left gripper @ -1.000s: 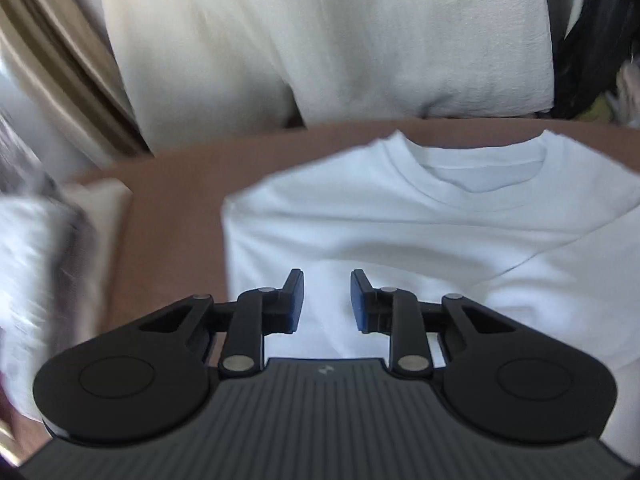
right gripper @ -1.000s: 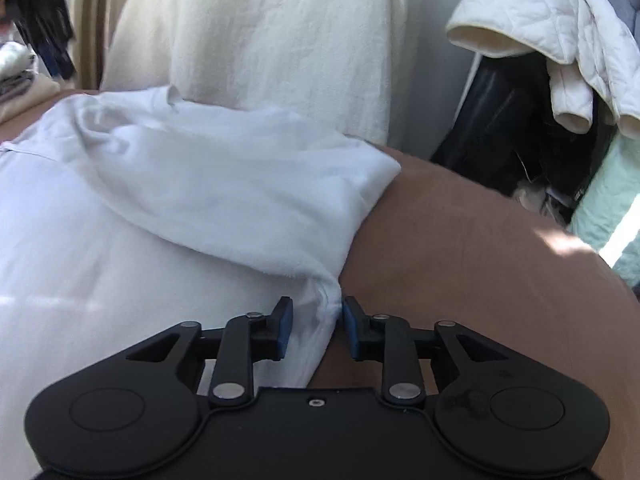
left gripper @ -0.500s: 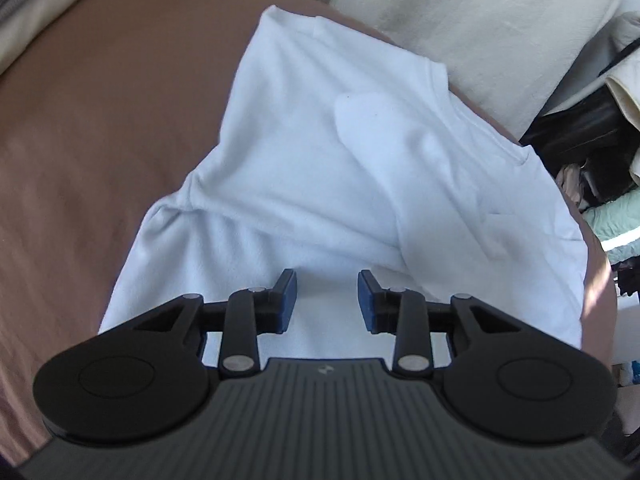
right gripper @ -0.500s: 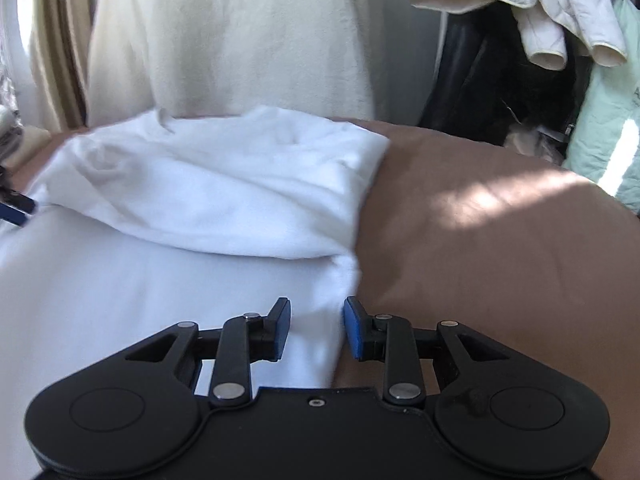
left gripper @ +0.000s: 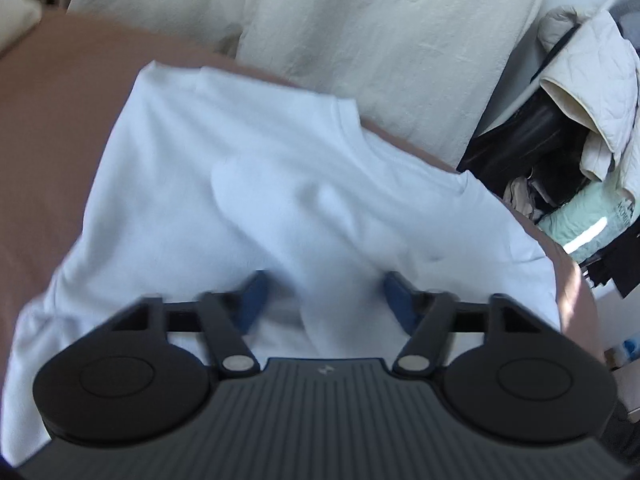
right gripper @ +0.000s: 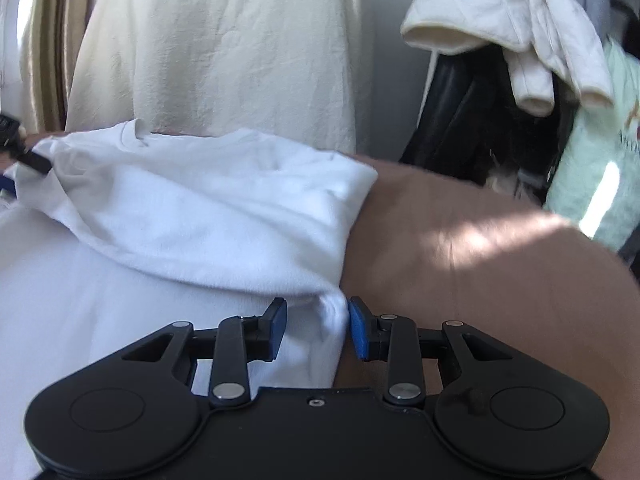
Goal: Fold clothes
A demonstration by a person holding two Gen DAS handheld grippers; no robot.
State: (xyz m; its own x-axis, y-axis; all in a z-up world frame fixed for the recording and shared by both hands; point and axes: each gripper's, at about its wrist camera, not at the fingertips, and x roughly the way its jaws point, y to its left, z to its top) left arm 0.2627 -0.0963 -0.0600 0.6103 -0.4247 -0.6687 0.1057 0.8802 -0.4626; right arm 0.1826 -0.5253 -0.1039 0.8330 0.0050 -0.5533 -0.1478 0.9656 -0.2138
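White T-shirt (left gripper: 248, 184) spread on a brown bed surface (right gripper: 480, 264), partly folded, with one side lapped over the body and bare brown surface open to its left and right. Left gripper (left gripper: 322, 300) above the shirt's near part, jaws wide and empty, fingers motion-blurred; right gripper (right gripper: 314, 328) at the shirt's right edge, jaws moderately apart with that edge between them, unclamped. Cream drapery (right gripper: 224, 48) and heaped clothing (right gripper: 500, 36) bound the far side; the shirt's near hem is hidden behind both grippers.
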